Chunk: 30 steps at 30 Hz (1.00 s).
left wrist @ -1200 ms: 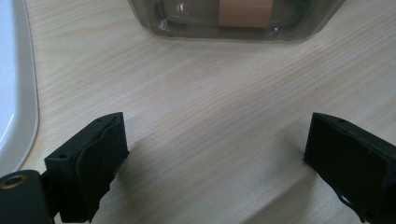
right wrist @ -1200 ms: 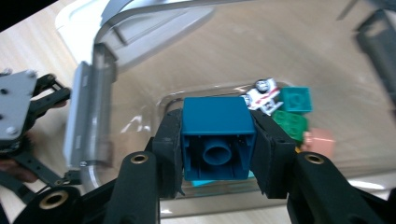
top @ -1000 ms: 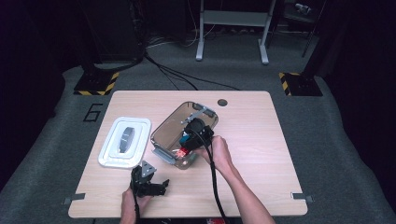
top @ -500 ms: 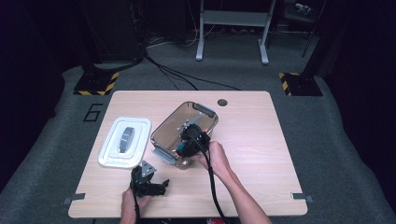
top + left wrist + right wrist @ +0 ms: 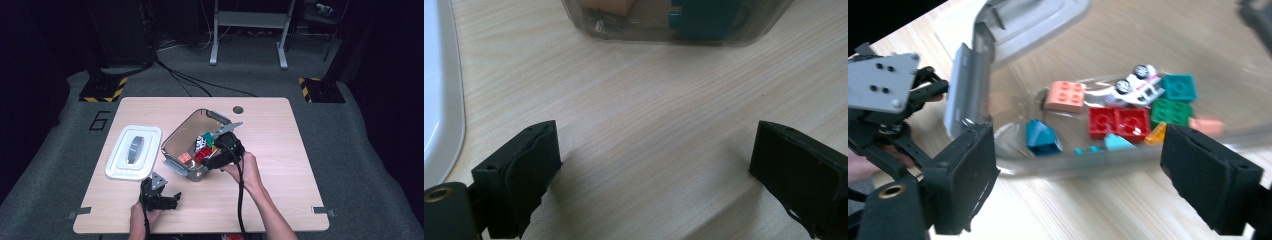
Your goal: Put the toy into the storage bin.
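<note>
From above, a clear plastic container (image 5: 192, 145) sits mid-table with its white lid (image 5: 134, 151) lying beside it to the left, and a painted "6" (image 5: 100, 120) marks the floor. The right gripper (image 5: 220, 159), jaws just opened wide and empty, hovers at the container's near rim; its own view shows a red brick (image 5: 1118, 122), an orange brick (image 5: 1065, 95) and a toy car (image 5: 1139, 88) inside. The left gripper (image 5: 167, 201) rests near the table's front edge, jaws spread, nothing held.

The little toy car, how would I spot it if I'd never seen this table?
Find the clear plastic box in the middle of the wooden table. Inside lies a heap of coloured building bricks. The small white toy car lies tipped among them, the one piece with round black wheels rather than studs.
</note>
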Each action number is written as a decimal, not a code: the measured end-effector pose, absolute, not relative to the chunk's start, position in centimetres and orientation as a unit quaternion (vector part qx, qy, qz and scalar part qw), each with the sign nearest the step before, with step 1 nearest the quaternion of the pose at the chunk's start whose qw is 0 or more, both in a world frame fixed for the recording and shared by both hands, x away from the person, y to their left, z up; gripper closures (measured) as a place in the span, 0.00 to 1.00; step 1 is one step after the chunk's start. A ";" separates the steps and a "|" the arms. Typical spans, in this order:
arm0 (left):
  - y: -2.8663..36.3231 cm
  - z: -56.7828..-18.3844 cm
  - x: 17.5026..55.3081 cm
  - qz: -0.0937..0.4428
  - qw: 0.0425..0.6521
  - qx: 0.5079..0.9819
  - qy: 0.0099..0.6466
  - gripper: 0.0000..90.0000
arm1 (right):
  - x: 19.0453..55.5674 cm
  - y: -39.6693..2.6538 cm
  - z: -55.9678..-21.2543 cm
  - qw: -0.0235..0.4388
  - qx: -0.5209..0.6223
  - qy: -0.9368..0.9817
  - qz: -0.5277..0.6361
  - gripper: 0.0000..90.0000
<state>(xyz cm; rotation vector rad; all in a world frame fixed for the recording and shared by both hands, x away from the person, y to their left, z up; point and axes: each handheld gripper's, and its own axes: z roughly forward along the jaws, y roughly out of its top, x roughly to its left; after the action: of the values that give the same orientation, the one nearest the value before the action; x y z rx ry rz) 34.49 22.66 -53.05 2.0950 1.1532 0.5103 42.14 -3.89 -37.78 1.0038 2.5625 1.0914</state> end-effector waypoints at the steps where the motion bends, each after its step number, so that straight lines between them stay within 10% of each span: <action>1: 22.6 -53.1 34.5 0.196 0.341 0.805 0.443 0.06 | 42.0 -4.4 -37.8 0.096 0.341 0.859 0.370 0.13; 30: 22.7 -53.0 34.5 0.194 0.343 0.804 0.445 0.06 | 38.1 -19.3 -50.7 0.187 0.528 0.761 0.326 0.00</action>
<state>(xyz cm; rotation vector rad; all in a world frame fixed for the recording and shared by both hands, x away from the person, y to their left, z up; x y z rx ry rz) 34.54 22.66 -53.03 2.0901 1.1573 0.5043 38.14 -19.33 -50.66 1.4867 2.1428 0.9179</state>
